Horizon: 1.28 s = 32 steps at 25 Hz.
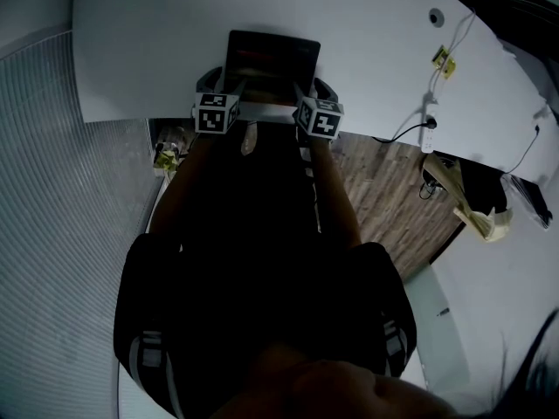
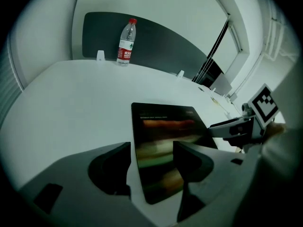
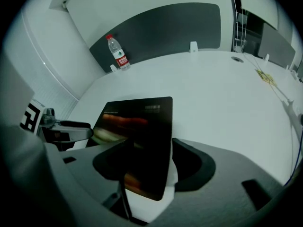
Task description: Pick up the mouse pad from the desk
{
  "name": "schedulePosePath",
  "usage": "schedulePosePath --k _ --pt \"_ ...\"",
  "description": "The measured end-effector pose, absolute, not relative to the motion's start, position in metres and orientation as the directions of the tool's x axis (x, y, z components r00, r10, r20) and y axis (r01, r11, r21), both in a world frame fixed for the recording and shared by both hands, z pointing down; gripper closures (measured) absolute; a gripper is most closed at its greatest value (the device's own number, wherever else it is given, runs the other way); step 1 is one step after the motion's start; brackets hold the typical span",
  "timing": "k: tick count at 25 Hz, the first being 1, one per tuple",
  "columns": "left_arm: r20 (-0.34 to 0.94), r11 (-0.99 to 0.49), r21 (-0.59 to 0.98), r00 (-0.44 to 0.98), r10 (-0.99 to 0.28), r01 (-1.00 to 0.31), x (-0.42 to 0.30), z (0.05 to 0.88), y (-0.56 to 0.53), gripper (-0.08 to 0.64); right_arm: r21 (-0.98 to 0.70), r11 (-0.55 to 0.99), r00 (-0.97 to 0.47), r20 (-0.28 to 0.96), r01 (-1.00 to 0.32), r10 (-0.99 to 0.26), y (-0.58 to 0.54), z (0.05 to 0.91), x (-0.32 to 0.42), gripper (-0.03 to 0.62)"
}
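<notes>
The mouse pad (image 1: pixel 272 64), a dark rectangle with a blurred printed picture, lies flat on the white desk (image 1: pixel 157 42) near its front edge. My left gripper (image 1: pixel 220 87) stands open over the pad's near left corner. In the left gripper view the pad's left edge (image 2: pixel 165 141) runs between the spread jaws of the gripper (image 2: pixel 154 167), and no pad presses on it. My right gripper (image 1: pixel 313 90) is open over the near right corner. In the right gripper view the mouse pad (image 3: pixel 139 126) lies between its jaws (image 3: pixel 158 169), untouched.
A water bottle (image 2: pixel 126 41) stands at the desk's far side against a dark partition panel (image 2: pixel 165 51). Cables (image 1: pixel 432 120) hang at the desk's right end, near a round hole (image 1: pixel 436 16). The desk's front edge runs just under both grippers, with wooden floor (image 1: pixel 393 190) below.
</notes>
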<state>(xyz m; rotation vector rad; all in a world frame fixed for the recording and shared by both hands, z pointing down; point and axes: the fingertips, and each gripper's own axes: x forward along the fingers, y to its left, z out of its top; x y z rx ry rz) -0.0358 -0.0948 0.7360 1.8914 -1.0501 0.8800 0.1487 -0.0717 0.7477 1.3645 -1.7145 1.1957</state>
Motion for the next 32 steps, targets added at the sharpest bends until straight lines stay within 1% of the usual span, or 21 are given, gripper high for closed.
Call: schedulePosePath --k 14,20,28,32 --pt "0.85 -0.357 0.305 0.422 -0.316 -0.883 -0.027 0.748 -0.09 0.301 -0.239 0.046 -0.239 0.904 -0.97 -0.354 -0.072 0.758 0.142 0.347" --pt "0.848 -0.34 0.326 0.432 -0.307 -0.882 -0.024 0.747 -0.087 0.288 -0.233 0.035 -0.231 0.908 -0.972 -0.35 -0.071 0.758 0.14 0.345" --pt "0.853 -0.358 0.317 0.429 -0.298 -0.878 -0.024 0.748 -0.08 0.284 -0.223 0.036 -0.221 0.909 -0.974 -0.355 -0.069 0.758 0.136 0.345" --pt "0.841 -0.357 0.385 0.483 -0.245 -0.851 -0.005 0.747 -0.069 0.29 -0.22 0.055 -0.225 0.91 -0.974 -0.348 -0.065 0.757 0.125 0.345"
